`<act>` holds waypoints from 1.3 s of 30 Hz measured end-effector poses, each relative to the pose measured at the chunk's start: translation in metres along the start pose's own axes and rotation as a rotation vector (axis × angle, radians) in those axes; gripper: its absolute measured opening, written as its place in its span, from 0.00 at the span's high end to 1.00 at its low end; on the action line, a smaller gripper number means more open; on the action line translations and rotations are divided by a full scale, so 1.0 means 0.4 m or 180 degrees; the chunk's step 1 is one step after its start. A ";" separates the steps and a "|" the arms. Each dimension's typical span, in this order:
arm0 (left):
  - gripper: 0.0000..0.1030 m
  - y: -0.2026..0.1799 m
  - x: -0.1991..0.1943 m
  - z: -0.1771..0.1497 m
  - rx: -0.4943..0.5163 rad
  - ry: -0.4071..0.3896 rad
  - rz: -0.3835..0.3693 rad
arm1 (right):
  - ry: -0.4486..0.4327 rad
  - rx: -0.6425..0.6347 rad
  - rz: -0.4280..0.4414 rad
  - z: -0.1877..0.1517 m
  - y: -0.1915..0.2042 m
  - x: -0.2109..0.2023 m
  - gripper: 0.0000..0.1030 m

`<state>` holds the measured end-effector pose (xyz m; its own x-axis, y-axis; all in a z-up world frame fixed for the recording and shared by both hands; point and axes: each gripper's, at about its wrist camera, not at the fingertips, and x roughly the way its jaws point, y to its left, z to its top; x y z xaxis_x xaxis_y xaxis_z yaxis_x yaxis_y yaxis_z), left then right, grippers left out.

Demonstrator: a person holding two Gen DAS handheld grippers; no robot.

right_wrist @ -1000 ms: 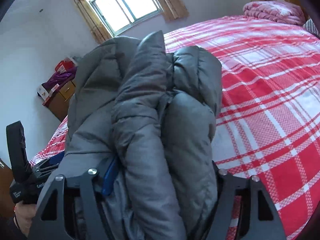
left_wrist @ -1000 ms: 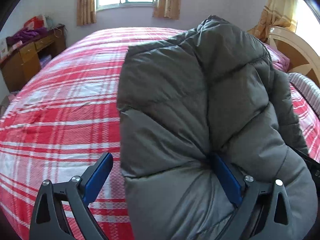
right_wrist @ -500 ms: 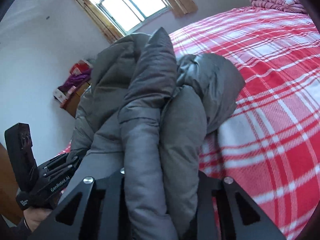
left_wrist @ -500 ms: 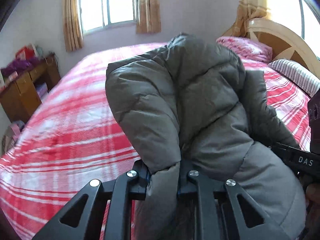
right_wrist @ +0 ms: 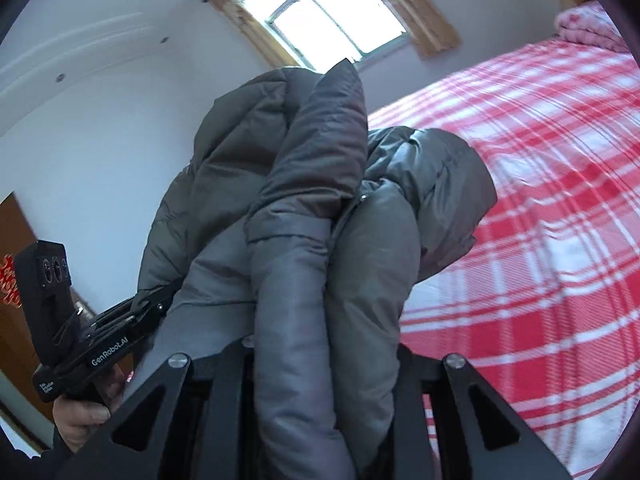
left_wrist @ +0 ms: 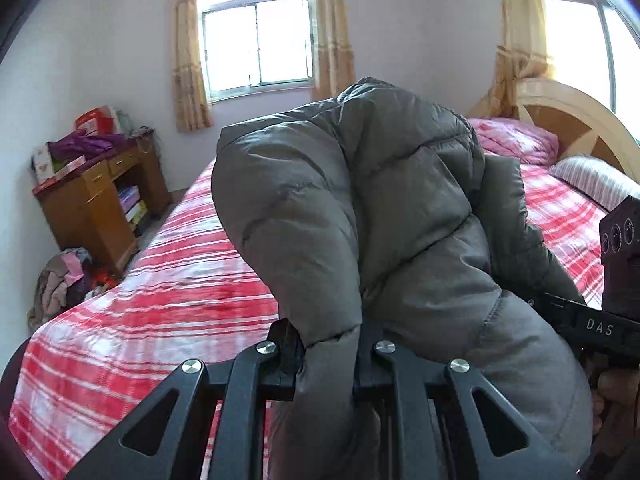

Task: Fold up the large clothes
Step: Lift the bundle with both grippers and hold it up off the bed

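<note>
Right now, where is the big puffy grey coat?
The puffy grey quilted coat fills the middle of both wrist views, pinched in the left claw and the right claw, above the red-and-white checked bed.

**Grey padded jacket, bunched and lifted over the bed**

You see one large puffer jacket (left_wrist: 384, 216), grey with an olive tone, quilted in broad padded sections. It is folded into a thick bundle and hangs raised above the red-and-white checked bedcover (left_wrist: 168, 292). In the right wrist view the jacket (right_wrist: 304, 216) shows doubled layers, one smoother dark grey roll lying over the others, with a rounded part drooping toward the bedcover.
</note>
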<state>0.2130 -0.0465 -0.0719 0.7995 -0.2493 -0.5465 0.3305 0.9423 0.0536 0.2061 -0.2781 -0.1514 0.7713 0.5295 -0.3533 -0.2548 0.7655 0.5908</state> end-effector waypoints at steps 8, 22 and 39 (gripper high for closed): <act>0.84 0.118 -0.070 -0.024 -0.0170 -0.0052 0.0256 | 0.0107 -0.0241 0.0268 0.039 0.137 0.089 0.77; 0.85 0.322 -0.051 -0.144 -0.0557 0.0170 0.0468 | 0.0573 -0.0566 0.0344 0.050 0.263 0.306 0.78; 0.85 0.450 0.069 -0.226 -0.0768 0.0401 0.0477 | 0.0902 -0.0659 0.0169 -0.010 0.304 0.426 0.78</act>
<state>0.2489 0.1363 -0.1530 0.7569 -0.0881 -0.6476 0.0728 0.9961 -0.0503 0.3040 -0.0935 -0.1427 0.5687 0.6287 -0.5304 -0.4255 0.7767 0.4645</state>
